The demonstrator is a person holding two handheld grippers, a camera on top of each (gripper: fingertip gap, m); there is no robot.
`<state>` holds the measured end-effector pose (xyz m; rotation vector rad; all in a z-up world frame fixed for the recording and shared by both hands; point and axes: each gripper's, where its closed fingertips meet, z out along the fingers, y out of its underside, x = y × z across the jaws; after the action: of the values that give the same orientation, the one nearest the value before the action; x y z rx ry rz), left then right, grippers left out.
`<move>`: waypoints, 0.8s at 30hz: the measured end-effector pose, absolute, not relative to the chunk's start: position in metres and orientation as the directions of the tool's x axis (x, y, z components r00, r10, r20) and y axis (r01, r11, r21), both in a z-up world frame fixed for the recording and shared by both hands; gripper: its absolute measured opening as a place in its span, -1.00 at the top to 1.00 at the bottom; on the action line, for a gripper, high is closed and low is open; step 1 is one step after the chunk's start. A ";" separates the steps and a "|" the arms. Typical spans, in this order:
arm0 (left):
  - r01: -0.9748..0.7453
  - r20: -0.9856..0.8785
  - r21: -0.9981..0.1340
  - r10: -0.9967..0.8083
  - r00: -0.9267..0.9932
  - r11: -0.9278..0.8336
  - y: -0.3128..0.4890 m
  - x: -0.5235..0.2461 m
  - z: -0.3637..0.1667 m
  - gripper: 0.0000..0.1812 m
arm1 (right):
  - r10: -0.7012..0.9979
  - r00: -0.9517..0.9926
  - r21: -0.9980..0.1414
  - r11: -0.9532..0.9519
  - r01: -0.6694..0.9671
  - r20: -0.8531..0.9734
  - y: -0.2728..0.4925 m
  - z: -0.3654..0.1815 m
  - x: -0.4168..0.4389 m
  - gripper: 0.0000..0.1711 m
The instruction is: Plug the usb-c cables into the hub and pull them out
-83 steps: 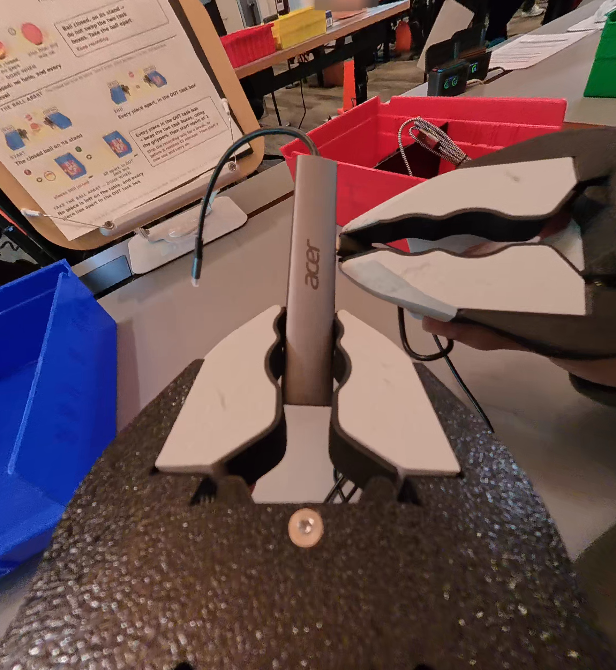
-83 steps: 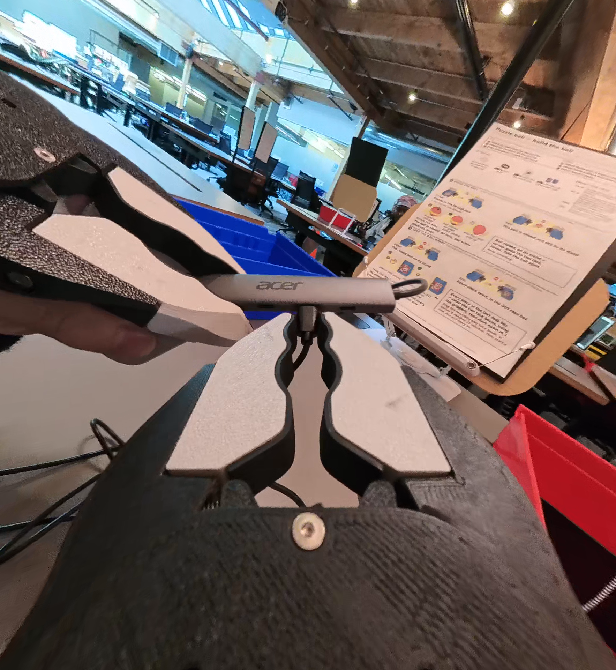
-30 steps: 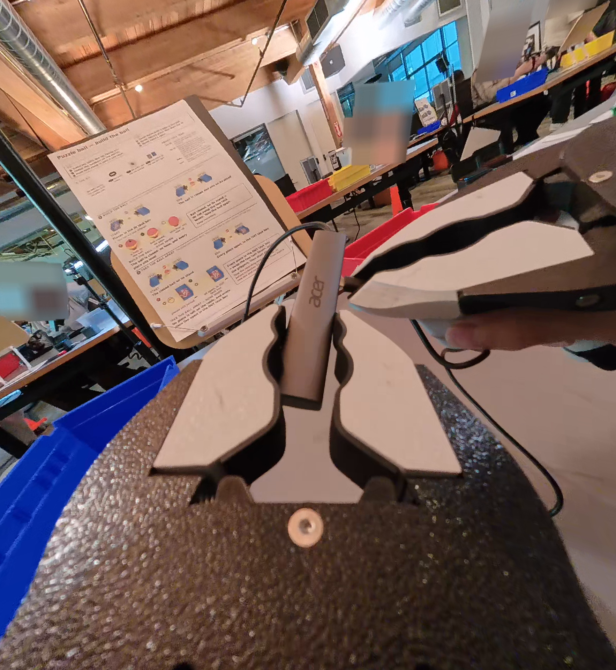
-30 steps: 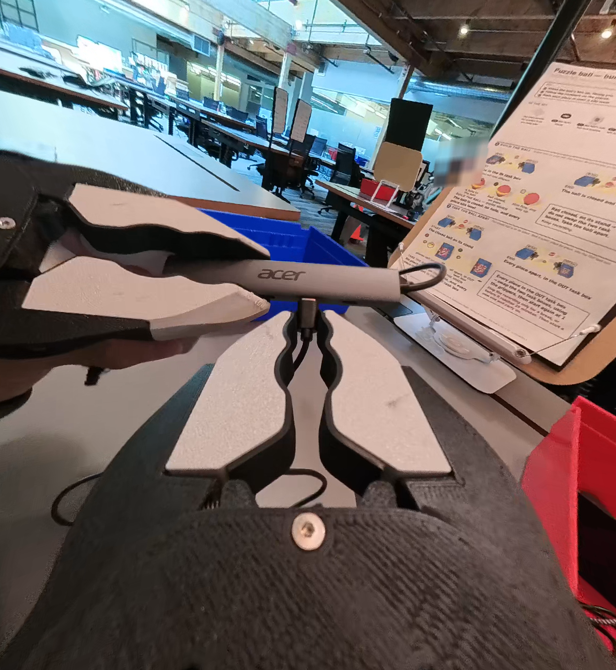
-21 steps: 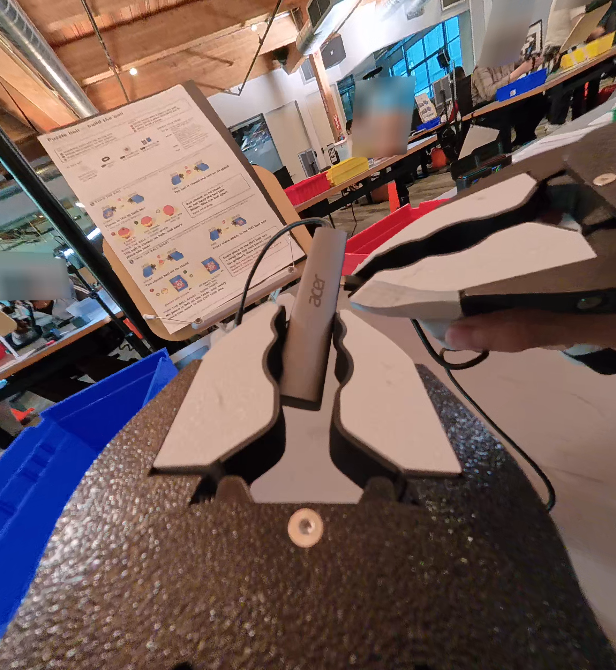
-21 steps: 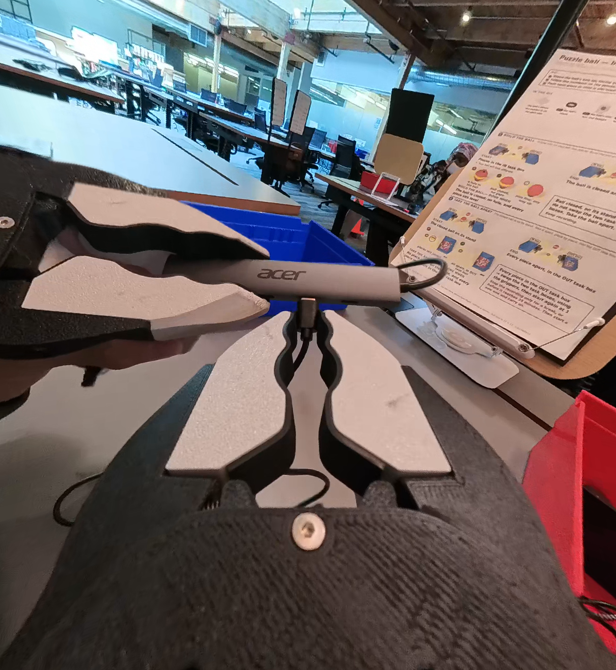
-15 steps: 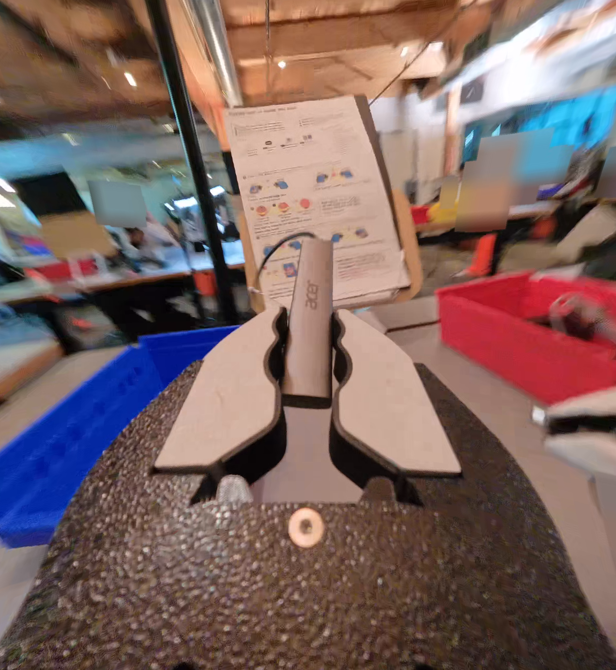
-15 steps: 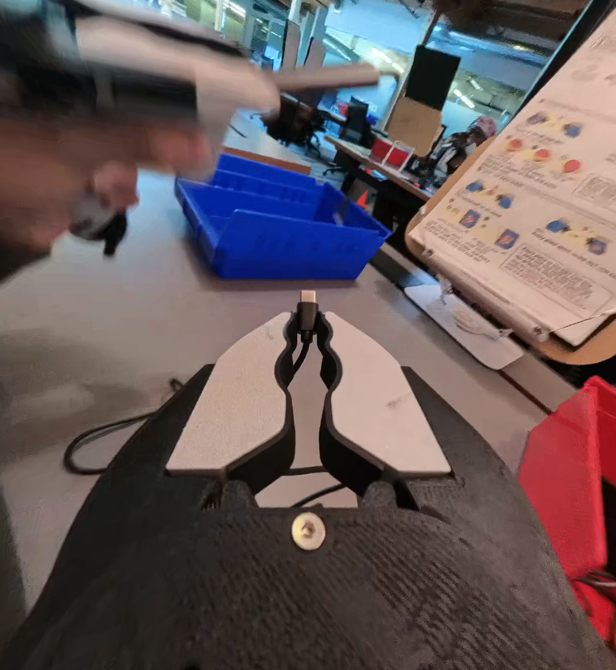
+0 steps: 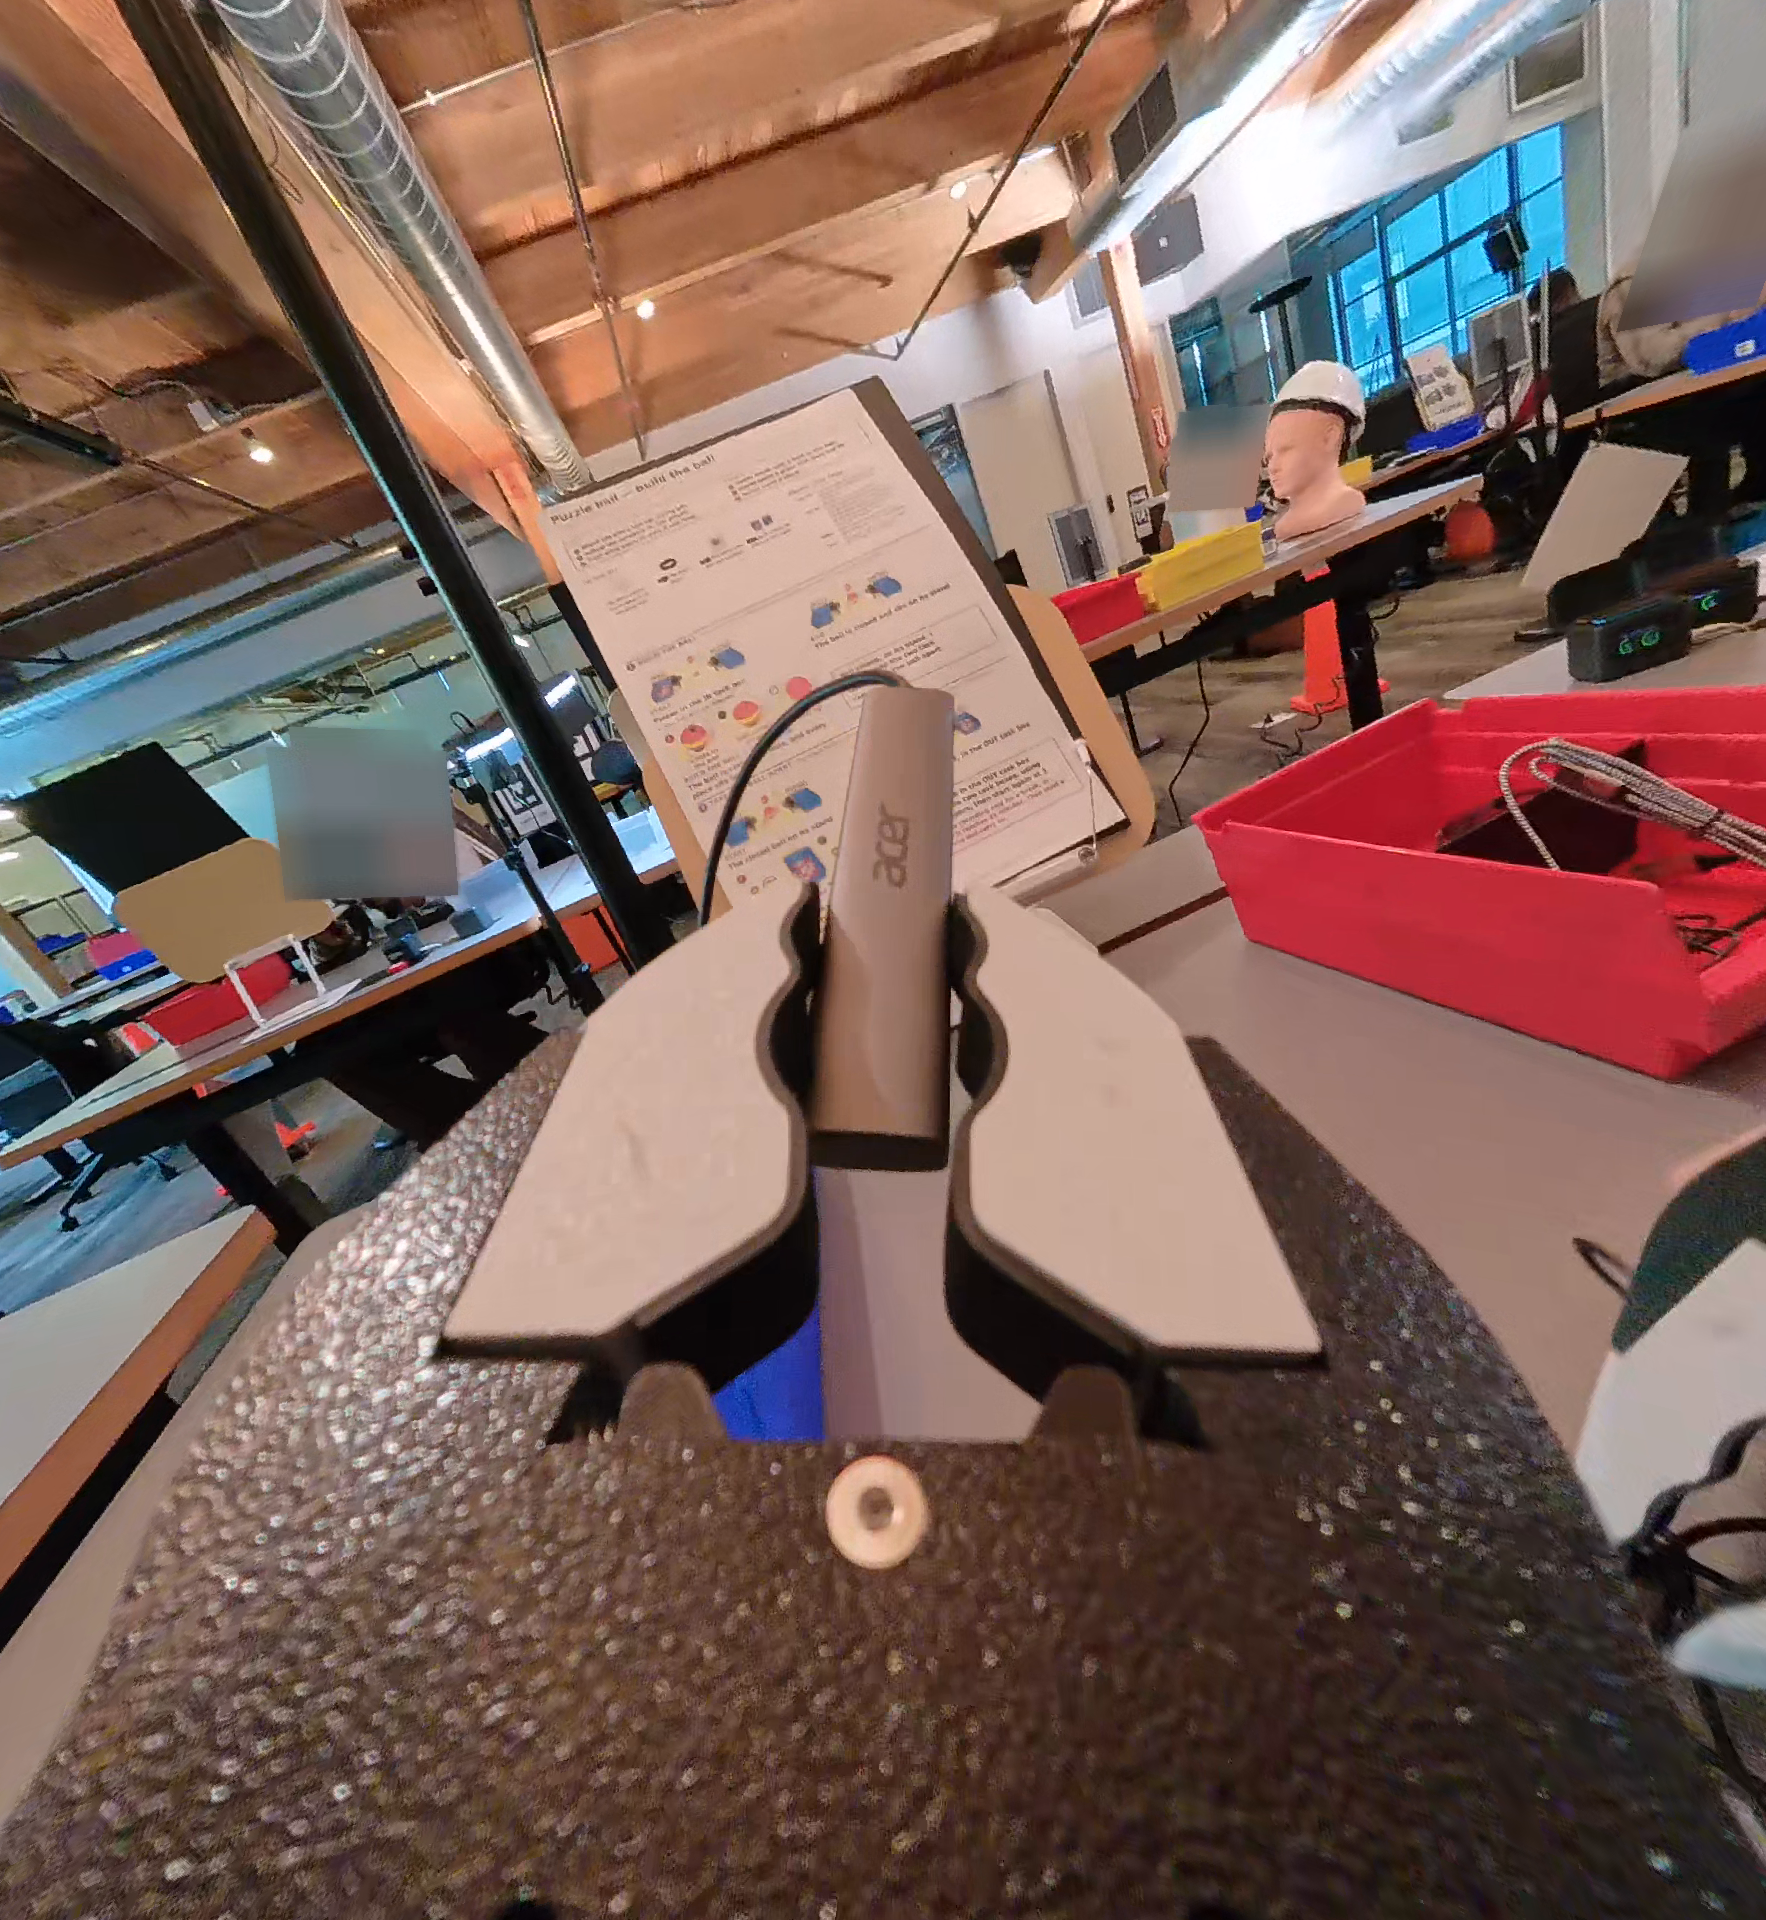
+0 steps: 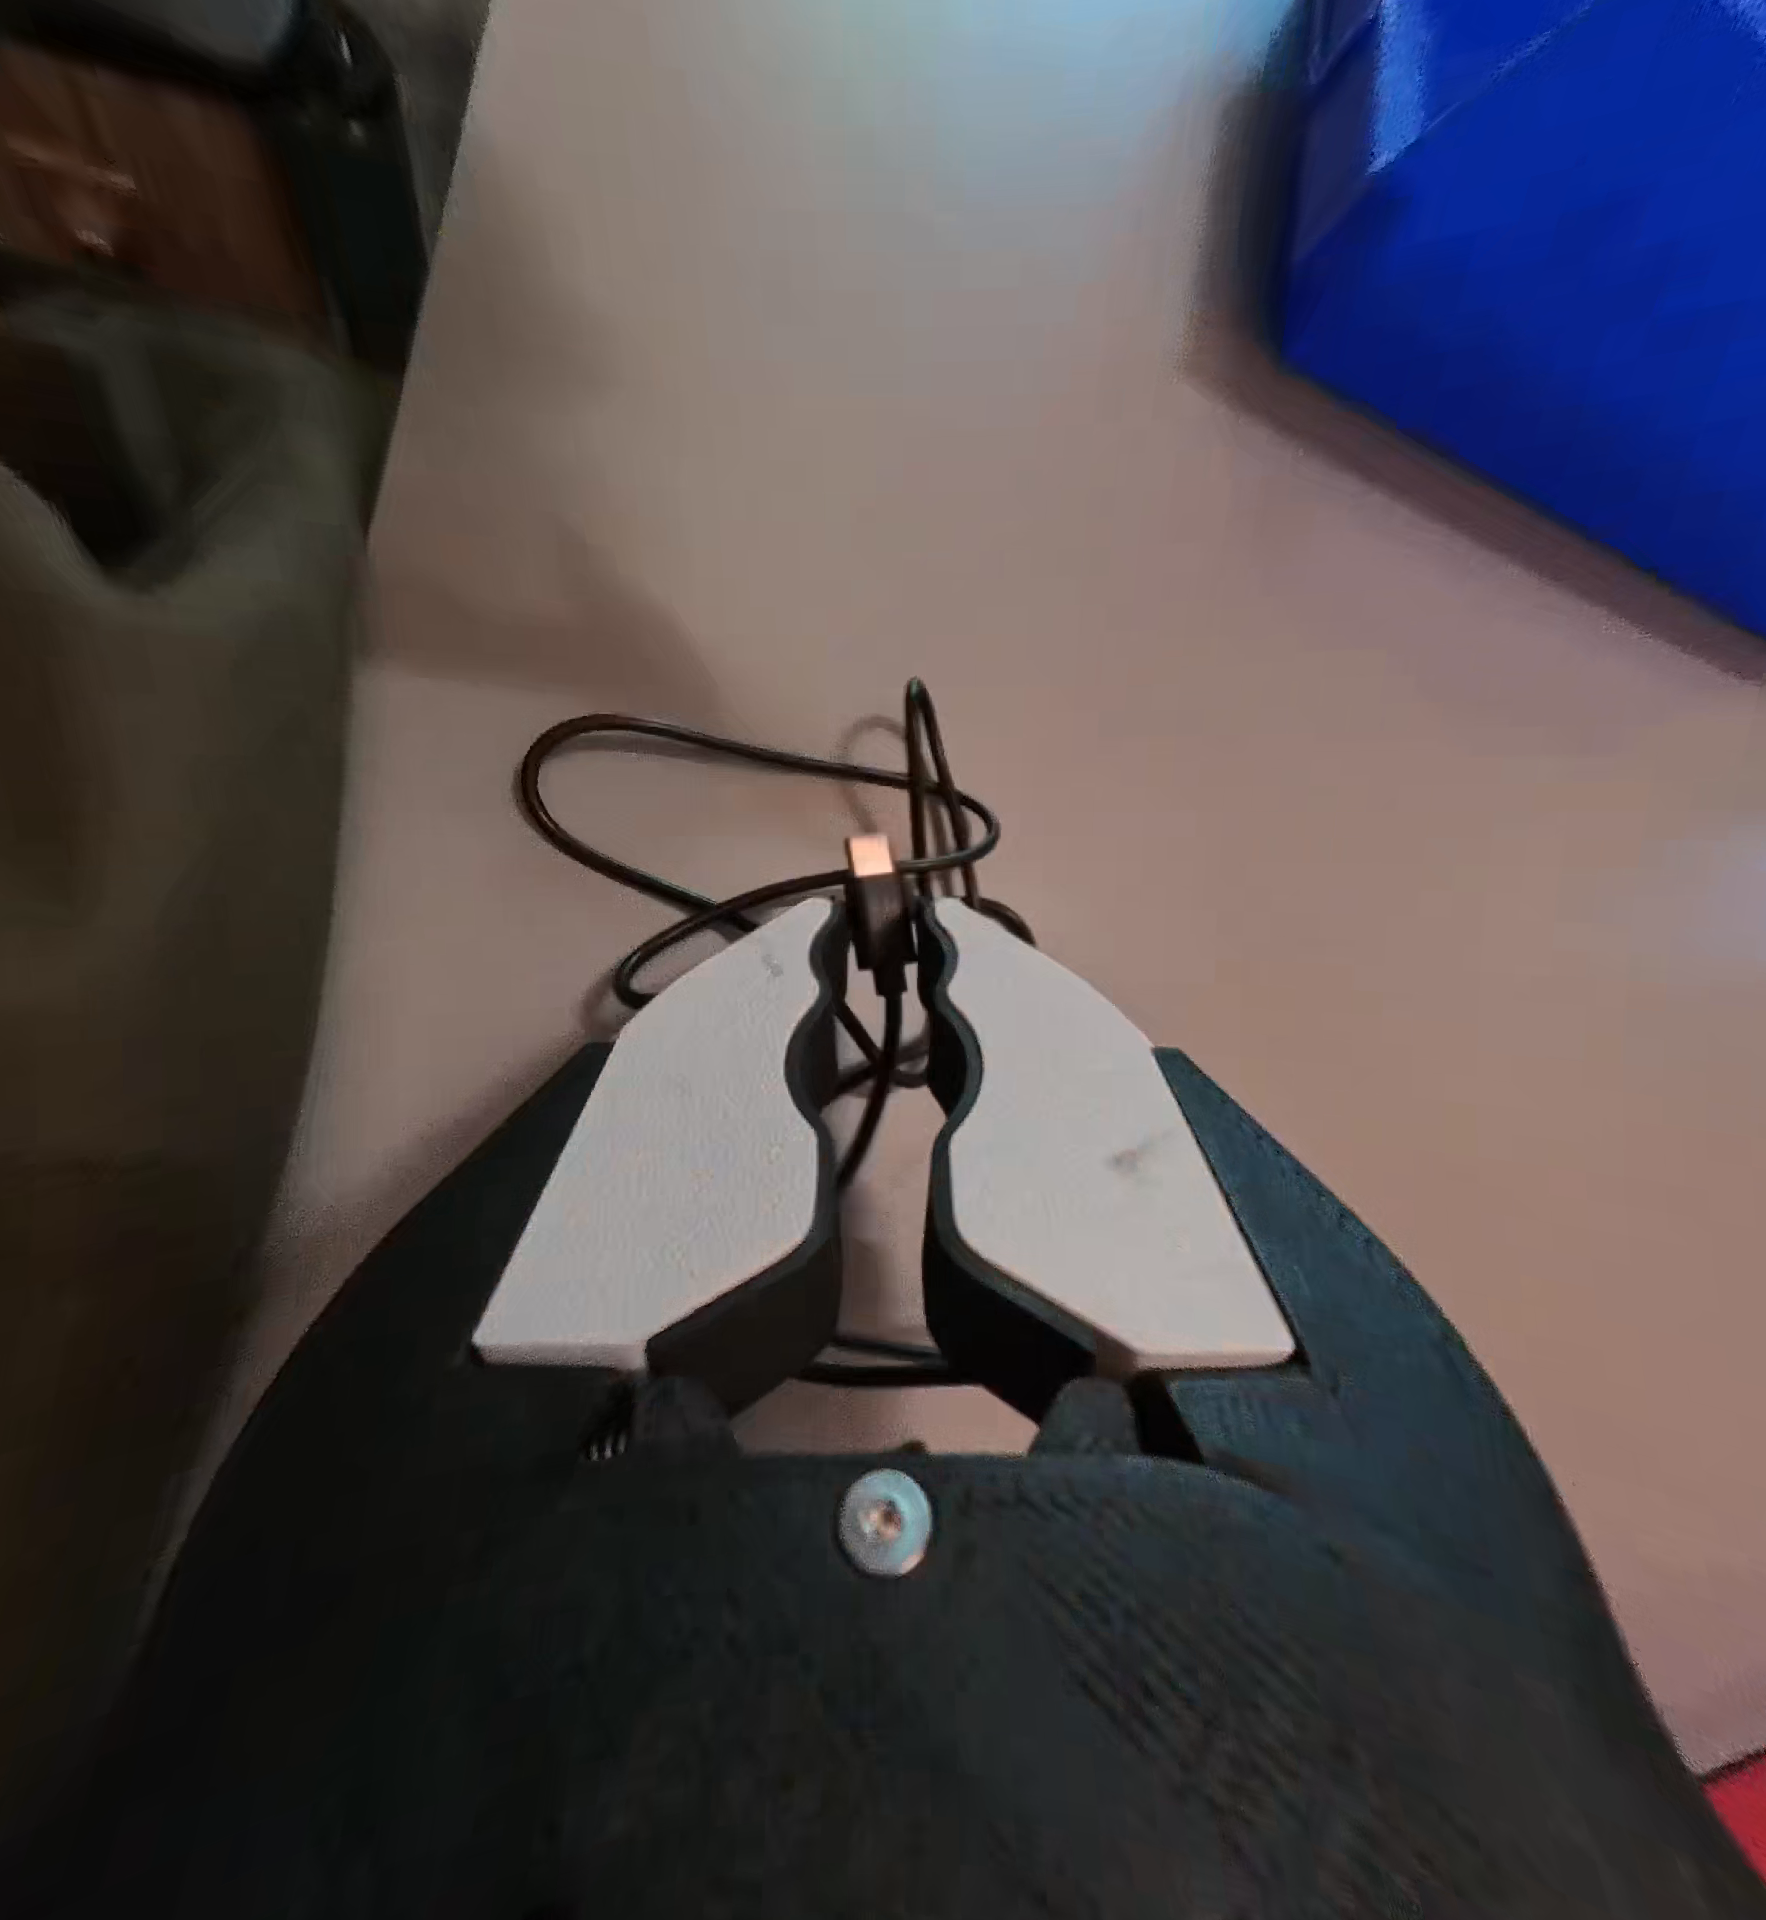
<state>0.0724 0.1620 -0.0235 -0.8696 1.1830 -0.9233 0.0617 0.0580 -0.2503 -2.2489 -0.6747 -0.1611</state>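
Note:
My left gripper (image 9: 877, 920) is shut on a grey USB hub (image 9: 884, 914) and holds it up, pointing away, with its own thin black lead (image 9: 754, 769) looping off its far end. My right gripper (image 10: 874, 909) is shut on the black plug of a USB-C cable (image 10: 871, 894), its metal tip sticking out past the fingertips. It points down at the table, just above the cable's loose black coils (image 10: 650, 790). The plug and hub are apart. The right gripper shows at the right edge of the left wrist view (image 9: 1710, 1434).
A red bin (image 9: 1481, 904) with a braided cable (image 9: 1679, 821) sits on the table (image 9: 1430, 1122) to the right. A blue bin (image 10: 1585, 312) stands at the left. An instruction sheet on a stand (image 9: 806, 623) is behind the hub. A person's dark clothing (image 10: 110, 727) is close by. One gripper's finger ends stand about 25 cm off the other's.
The plug has come out of the hub. My right gripper carried it away and down toward the table. My left gripper swung the hub to the left and up, still held.

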 end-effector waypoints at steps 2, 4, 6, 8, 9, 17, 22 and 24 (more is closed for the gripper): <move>0.123 -0.357 -0.921 -0.928 0.112 0.369 0.160 0.074 -0.026 0.75 | 0.451 0.851 -0.619 -0.596 0.512 0.269 0.058 -0.264 0.053 0.68; 0.117 -0.358 -0.922 -0.928 0.098 0.368 0.159 0.075 -0.028 0.75 | 0.456 0.845 -0.607 -0.599 0.523 0.278 0.059 -0.268 0.054 0.55; 0.110 -0.365 -0.921 -0.926 0.099 0.375 0.159 0.075 -0.029 0.75 | 0.453 0.839 -0.605 -0.590 0.535 0.300 0.058 -0.265 0.057 0.52; 0.101 -0.364 -0.923 -0.927 0.087 0.372 0.158 0.077 -0.031 0.75 | 0.433 0.848 -0.627 -0.579 0.522 0.306 0.058 -0.257 0.060 0.42; 0.102 -0.363 -0.923 -0.928 0.086 0.371 0.158 0.077 -0.031 0.75 | 0.435 0.850 -0.635 -0.575 0.516 0.297 0.056 -0.254 0.059 0.37; 0.080 -0.366 -0.925 -0.928 0.064 0.370 0.153 0.081 -0.038 0.75 | 0.422 0.881 -0.613 -0.645 0.457 0.212 0.043 -0.250 0.074 0.09; 0.076 -0.364 -0.927 -0.930 0.058 0.368 0.154 0.081 -0.040 0.75 | 0.362 0.906 -0.671 -0.617 0.410 0.221 0.032 -0.220 0.087 0.00; 0.073 -0.353 -0.932 -0.934 0.049 0.356 0.154 0.082 -0.041 0.75 | 0.319 0.931 -0.719 -0.604 0.343 0.177 0.025 -0.209 0.093 -0.03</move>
<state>0.0817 0.1541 -0.0407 -0.8996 1.2756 -0.9522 0.0935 0.0254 -0.2089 -2.2604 -0.4667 -0.0384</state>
